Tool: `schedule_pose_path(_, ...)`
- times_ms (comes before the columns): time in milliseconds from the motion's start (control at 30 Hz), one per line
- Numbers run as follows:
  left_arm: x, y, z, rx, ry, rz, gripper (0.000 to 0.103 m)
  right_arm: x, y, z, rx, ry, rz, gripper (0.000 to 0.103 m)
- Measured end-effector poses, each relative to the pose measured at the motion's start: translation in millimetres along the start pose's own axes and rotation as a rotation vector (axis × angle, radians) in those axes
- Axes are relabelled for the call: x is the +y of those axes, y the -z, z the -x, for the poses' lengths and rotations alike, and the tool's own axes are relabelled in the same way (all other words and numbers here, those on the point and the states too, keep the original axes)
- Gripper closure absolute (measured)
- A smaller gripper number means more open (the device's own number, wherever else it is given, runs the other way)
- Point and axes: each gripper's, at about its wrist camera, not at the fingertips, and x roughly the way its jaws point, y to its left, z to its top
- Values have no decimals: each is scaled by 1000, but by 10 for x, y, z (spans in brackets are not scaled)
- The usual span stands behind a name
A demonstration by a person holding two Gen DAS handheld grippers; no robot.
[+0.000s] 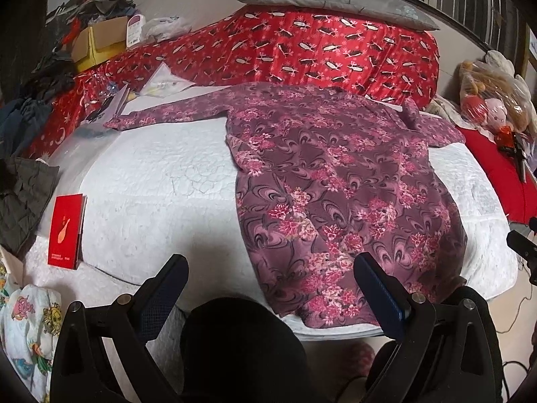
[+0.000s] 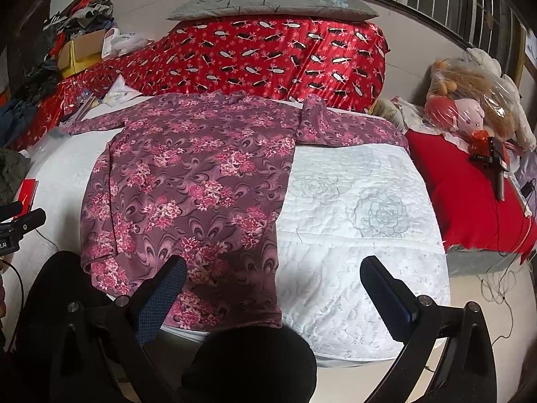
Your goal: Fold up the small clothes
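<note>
Nearest us, at the foot of the bed, both grippers hang above the mattress edge with nothing between their fingers. Our left gripper (image 1: 270,268) stands wide, its left finger over bare white quilt (image 1: 151,184), its right finger over the hem of the floral top (image 1: 335,174). Our right gripper (image 2: 273,270) is equally wide; its left finger overlaps the hem's right corner, its right finger over bare quilt (image 2: 362,208).

The floral top (image 2: 188,181) lies flat, hem toward us, neck away. We judge it spread this way so that each side can be folded inward; no fold is made yet. The hem hangs slightly over the mattress edge. Neither gripper touches cloth as far as we can tell; both sit just short of the hem, one per lower corner, which reads as the approach for a first pinch.

Farther on, the left sleeve (image 1: 171,109) runs out straight toward scattered papers (image 1: 161,82). The right sleeve (image 2: 349,127) lies out to the side, rumpled at the shoulder; it likely wants smoothing.

Left of the garment a red booklet (image 1: 65,230) rests on the quilt, well apart.

Beyond the collar, a red patterned duvet (image 1: 302,50) is heaped, a grey pillow (image 1: 335,0) on top. Bagged plush toys (image 2: 470,107) sit far right.
</note>
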Motion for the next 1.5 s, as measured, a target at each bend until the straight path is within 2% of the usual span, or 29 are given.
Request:
schedule_pose_path(933, -154, -35, -68, 19, 4, -36, 4, -98, -11, -47, -21, -26, -48, 0)
schedule_pose_path(1500, -178, -47, -167, 42, 1, -37, 4, -116, 35, -147, 0, -43, -62, 0)
